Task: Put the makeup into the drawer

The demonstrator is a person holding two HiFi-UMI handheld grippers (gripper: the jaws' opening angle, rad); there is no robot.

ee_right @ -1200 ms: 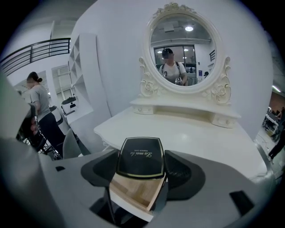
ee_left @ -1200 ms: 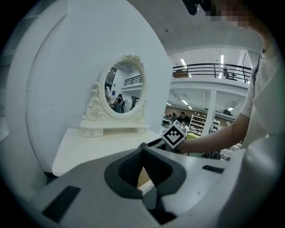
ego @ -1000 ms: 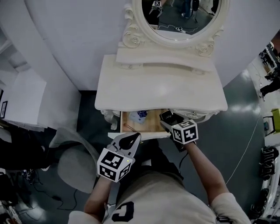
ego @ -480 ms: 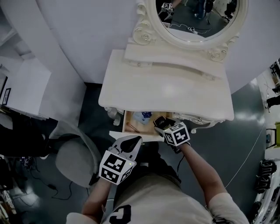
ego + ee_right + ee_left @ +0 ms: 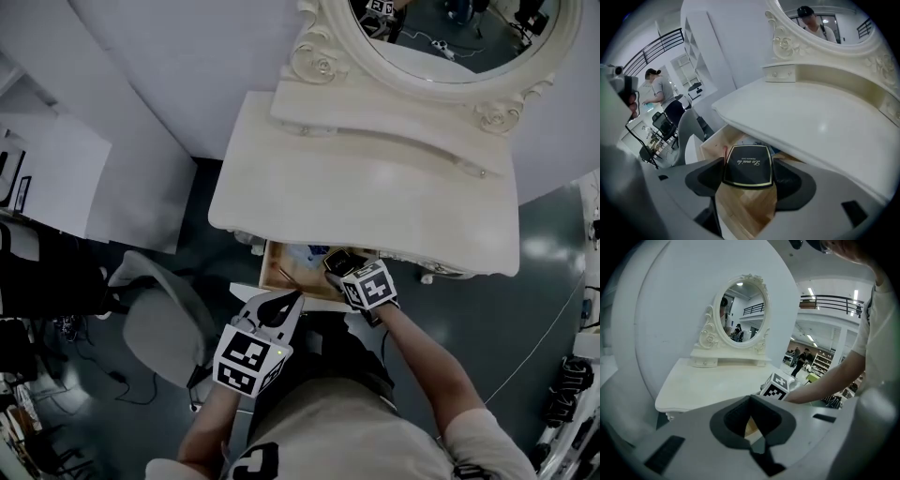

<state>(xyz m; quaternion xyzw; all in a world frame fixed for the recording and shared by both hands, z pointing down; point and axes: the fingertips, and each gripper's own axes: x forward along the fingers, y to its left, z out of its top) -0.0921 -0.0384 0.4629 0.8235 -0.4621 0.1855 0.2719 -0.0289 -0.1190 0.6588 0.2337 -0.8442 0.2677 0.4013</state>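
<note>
Clamping the black compact (image 5: 746, 165), right tool (image 5: 746, 178) overhangs drawer (image 5: 740, 206).

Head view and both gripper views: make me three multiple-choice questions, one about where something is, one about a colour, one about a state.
1. Where is the black compact?
A. In the left gripper
B. In the right gripper, over the open drawer
C. Lying on top of the dressing table

2. What colour is the dressing table?
A. Cream white
B. Black
C. Red

3. How is the left gripper?
A. Wide open
B. Shut on the compact
C. Shut, holding nothing

Answers:
1 B, the right gripper view shows its jaws clamping the compact above the drawer's wooden floor.
2 A, its top looks cream in every view.
3 C, its jaws meet with nothing between them.
</note>
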